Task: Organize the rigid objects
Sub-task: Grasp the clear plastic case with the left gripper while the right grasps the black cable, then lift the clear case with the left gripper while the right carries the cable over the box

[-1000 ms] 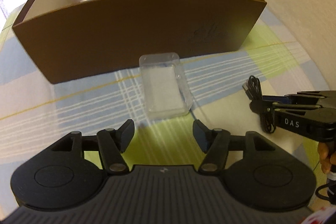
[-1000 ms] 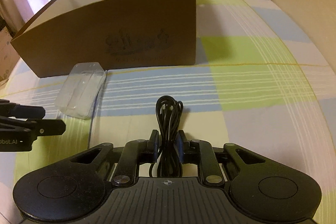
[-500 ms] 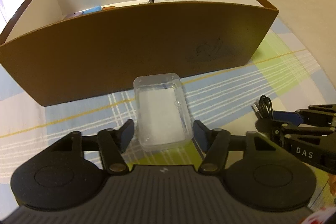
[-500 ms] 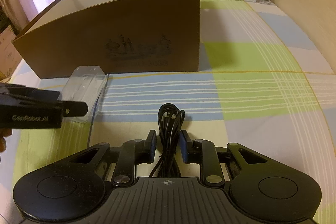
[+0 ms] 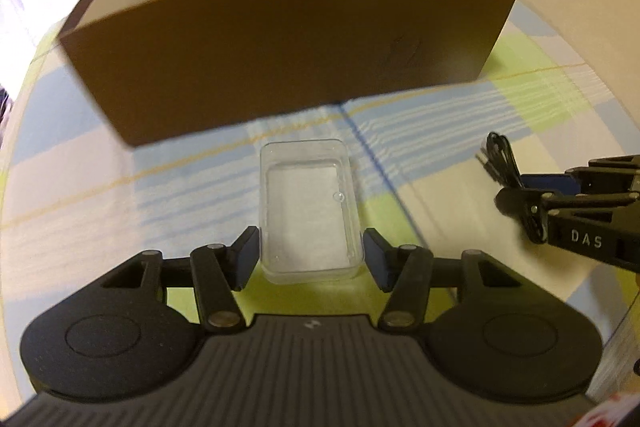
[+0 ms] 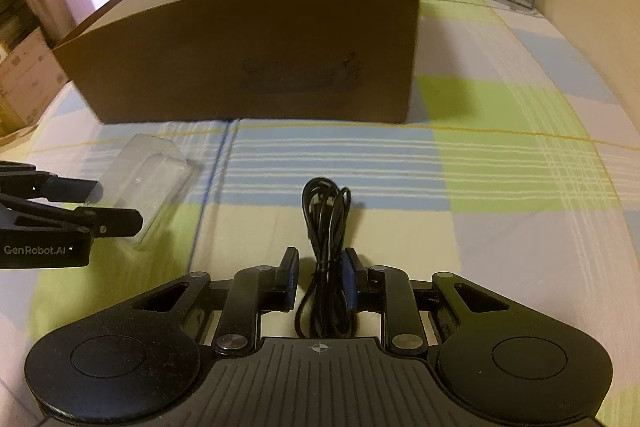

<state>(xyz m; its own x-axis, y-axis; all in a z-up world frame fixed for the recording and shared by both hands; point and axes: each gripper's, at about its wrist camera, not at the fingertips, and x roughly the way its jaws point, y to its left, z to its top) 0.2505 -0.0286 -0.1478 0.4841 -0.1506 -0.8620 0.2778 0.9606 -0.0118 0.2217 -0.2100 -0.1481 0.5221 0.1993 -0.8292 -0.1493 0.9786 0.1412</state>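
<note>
Between left tool pads: clear case, jaws just closing w/ small gaps.

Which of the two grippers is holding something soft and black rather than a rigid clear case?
The right gripper: a coiled black cable sits between its fingers, while the left gripper straddles the clear plastic case.

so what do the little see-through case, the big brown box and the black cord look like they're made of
Clear case: looks like hard transparent plastic, glossy; the checked cloth shows through it and its rims catch light.
Brown box: probably cardboard, matte brown outside, white inside, with thin flat walls and a faint print.
Black cord: seemingly a rubber or plastic-sheathed cable, slightly shiny, bundled in loops.
</note>
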